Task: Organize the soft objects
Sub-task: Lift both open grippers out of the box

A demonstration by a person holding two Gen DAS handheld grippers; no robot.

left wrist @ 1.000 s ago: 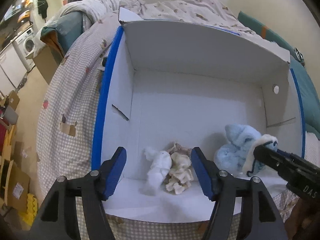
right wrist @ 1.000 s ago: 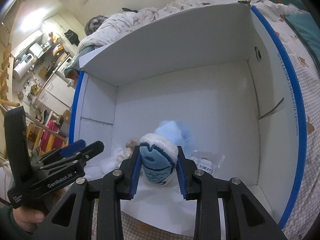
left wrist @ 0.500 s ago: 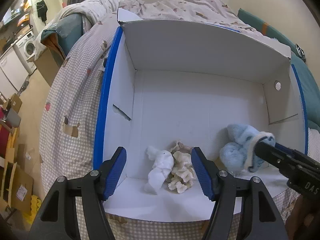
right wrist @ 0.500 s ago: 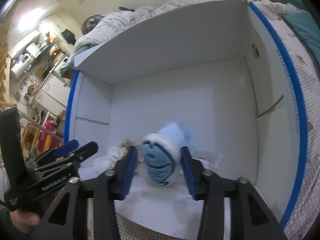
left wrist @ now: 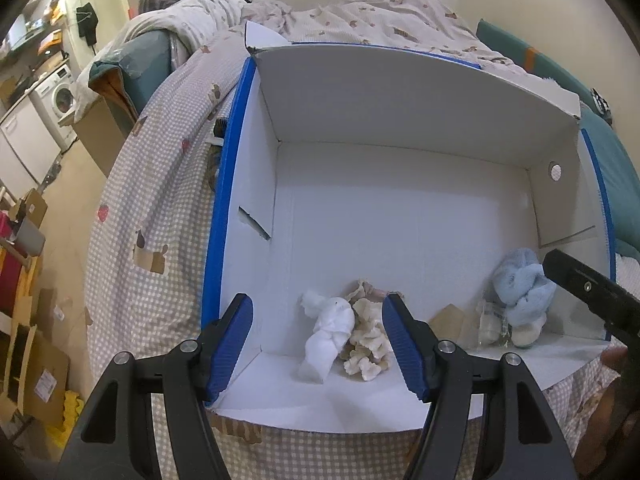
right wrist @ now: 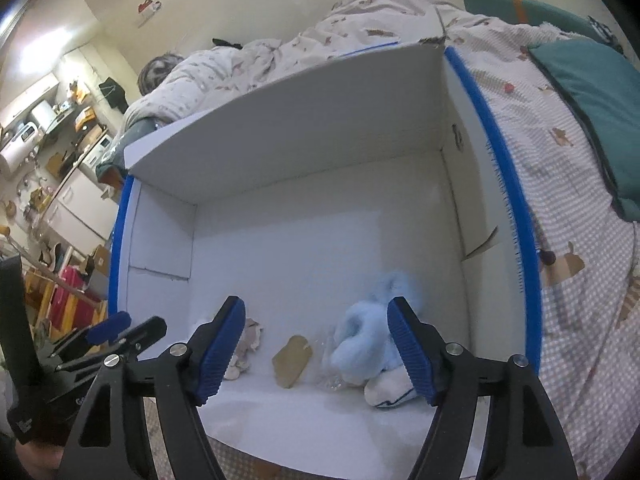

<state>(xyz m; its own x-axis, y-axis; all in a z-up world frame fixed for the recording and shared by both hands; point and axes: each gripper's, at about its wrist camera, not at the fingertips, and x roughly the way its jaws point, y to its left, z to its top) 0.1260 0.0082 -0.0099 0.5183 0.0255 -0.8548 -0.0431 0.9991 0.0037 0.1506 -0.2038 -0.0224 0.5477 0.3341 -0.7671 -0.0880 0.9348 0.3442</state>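
Observation:
A white cardboard box (left wrist: 400, 208) with blue edges lies open on the bed. Inside at the near left lie a white soft toy (left wrist: 330, 326) and a cream soft toy (left wrist: 370, 338), touching. A light blue plush (left wrist: 520, 292) lies at the near right, also in the right wrist view (right wrist: 366, 346). A brown tag (right wrist: 292, 360) and clear wrapper (left wrist: 490, 322) lie beside it. My left gripper (left wrist: 318, 346) is open and empty in front of the white and cream toys. My right gripper (right wrist: 316, 346) is open and empty, just in front of the blue plush.
The box (right wrist: 320, 200) rests on a checked bedspread (left wrist: 160, 208). A rumpled duvet (left wrist: 380, 16) lies behind it and a teal pillow (right wrist: 592, 100) to the right. Left of the bed are the floor, cardboard boxes (left wrist: 36, 364) and a washing machine (left wrist: 56, 100).
My right gripper opened and let go of the blue plush, which dropped onto the box floor at the right. Both grippers drew back slightly.

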